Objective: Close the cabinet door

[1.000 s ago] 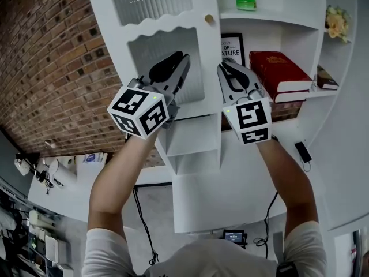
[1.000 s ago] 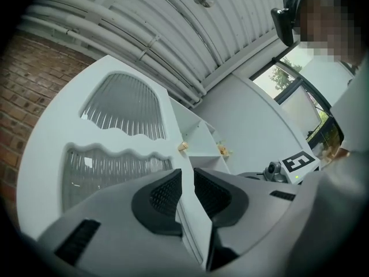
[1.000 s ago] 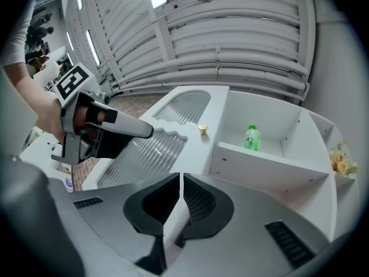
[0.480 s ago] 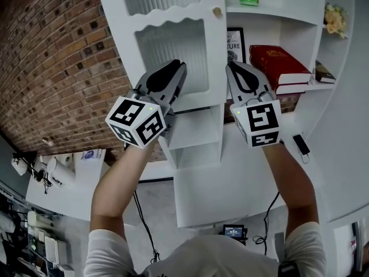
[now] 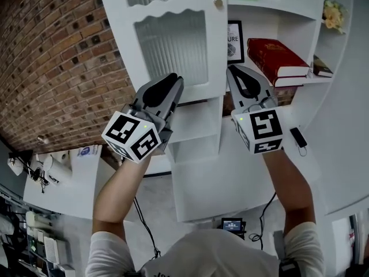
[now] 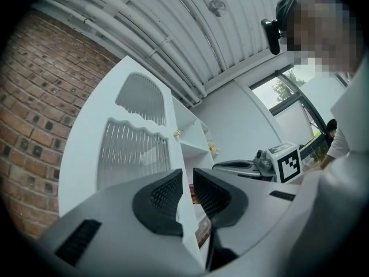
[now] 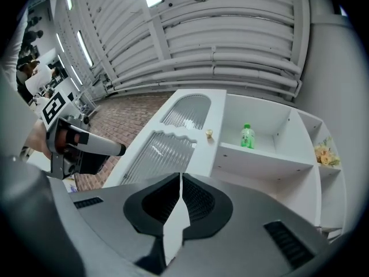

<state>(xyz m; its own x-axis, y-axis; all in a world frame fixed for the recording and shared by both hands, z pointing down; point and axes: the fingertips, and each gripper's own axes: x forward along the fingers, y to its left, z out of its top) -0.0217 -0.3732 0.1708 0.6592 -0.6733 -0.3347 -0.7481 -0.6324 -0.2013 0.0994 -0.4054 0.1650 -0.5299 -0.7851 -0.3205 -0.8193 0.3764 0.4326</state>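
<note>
The white cabinet door point(image 5: 173, 45) hangs at the left side of the cabinet point(image 5: 196, 172), knob point(image 5: 218, 3) edge against the open shelves point(image 5: 271, 7), seemingly shut or a hair short. The empty left gripper point(image 5: 173, 79), jaws just eased narrower yet parted, hovers by the door's lower edge; the right gripper point(image 5: 235, 69) is clenched on nothing. An unseated door may drift open, or a stray jaw could rap the ribbed glass point(image 5: 184, 62).

Left tool point(image 5: 173, 81) narrowly apart, lately closing, empty; right tool point(image 5: 233, 69) tip-to-tip.
</note>
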